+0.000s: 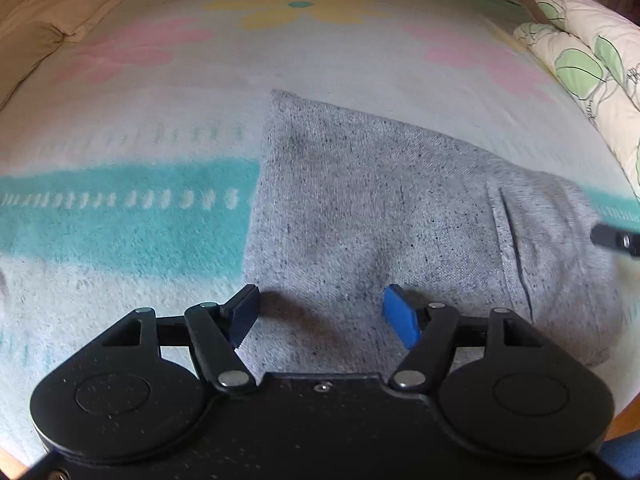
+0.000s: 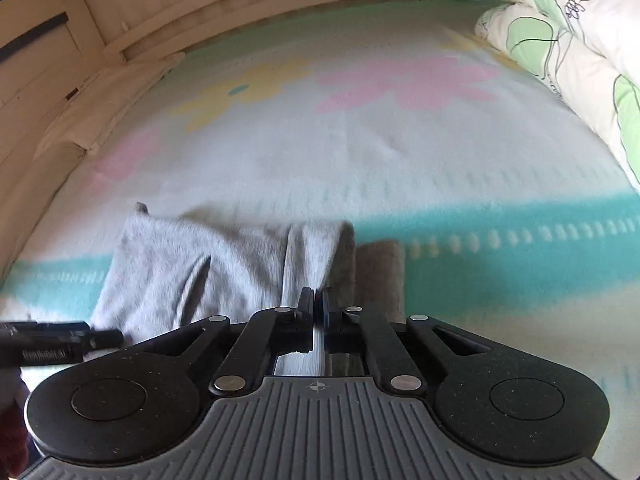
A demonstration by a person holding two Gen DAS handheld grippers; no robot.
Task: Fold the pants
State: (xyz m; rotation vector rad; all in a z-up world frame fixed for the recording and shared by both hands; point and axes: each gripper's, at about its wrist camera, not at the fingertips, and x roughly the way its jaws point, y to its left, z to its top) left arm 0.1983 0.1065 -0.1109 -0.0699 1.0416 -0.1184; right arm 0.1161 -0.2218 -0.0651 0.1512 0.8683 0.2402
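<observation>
A: Left wrist view: why is the left gripper (image 1: 320, 314) spread over the pants (image 1: 380, 208) on the blanket (image 1: 120, 220)?
B: Probably to take the fold; the right gripper (image 2: 319, 304), nearly pressed together, seems to pinch their edge.

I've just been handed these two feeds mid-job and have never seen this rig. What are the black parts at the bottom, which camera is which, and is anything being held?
Each picture comes from a camera on a handheld two-finger gripper, looking forward along its fingers; a person carries one in each hand. The left view shows the left gripper open above the grey pants, touching nothing. The right view shows the right gripper with its jaws almost together at the edge of the pants; whether they pinch the cloth I cannot tell. The pants lie on a flowered blanket on a bed, with a rolled duvet beside it.
</observation>
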